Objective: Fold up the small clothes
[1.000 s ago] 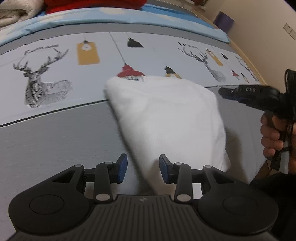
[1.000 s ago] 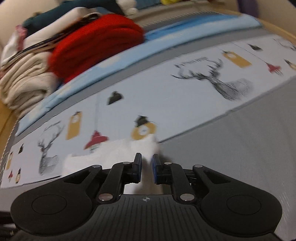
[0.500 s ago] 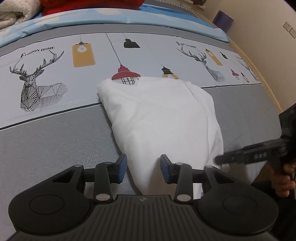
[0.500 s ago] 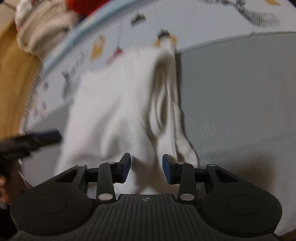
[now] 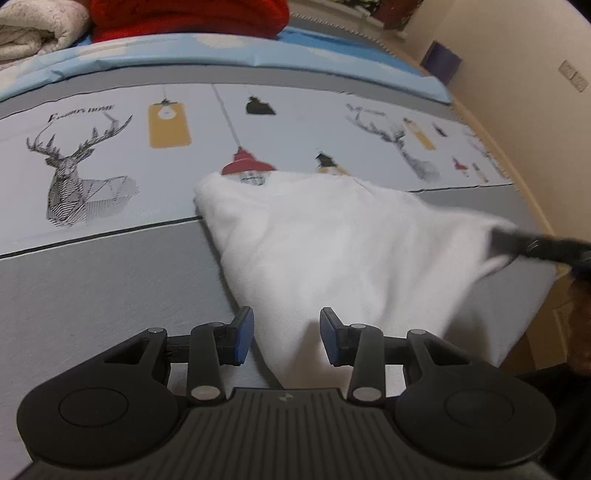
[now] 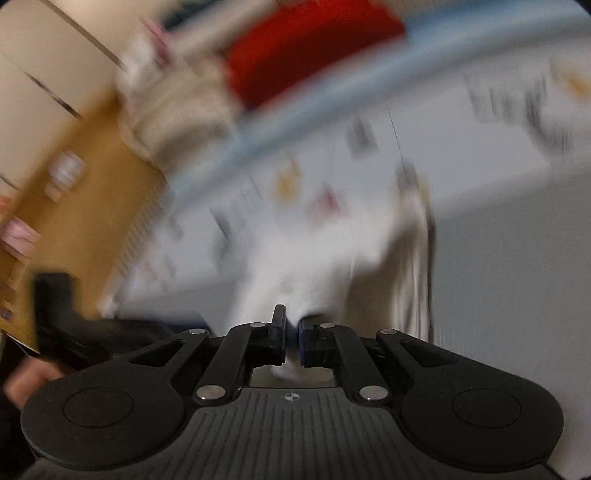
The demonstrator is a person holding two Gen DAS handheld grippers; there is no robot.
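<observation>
One white garment (image 5: 332,251) on the bed cover (image 5: 92,280), long axis running near-to-far, narrow end twd left gripper (image 5: 283,334), whose jaws stand apart w/ cloth between, not pinched. Right gripper (image 6: 291,332) clamped on garment's right edge. Two grippers total.

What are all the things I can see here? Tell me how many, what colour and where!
white garment: one, white, on the bed, its right corner lifted
bedsheet: one, grey and pale blue with deer and lamp prints, under the garment
red fabric: one bundle, red, far end of the bed
cream blanket: one, cream, far left corner
purple box: one, purple, by the wall
left gripper: one, black with blue pads, open over the garment's near edge
right gripper: one, black, shut on the garment corner
</observation>
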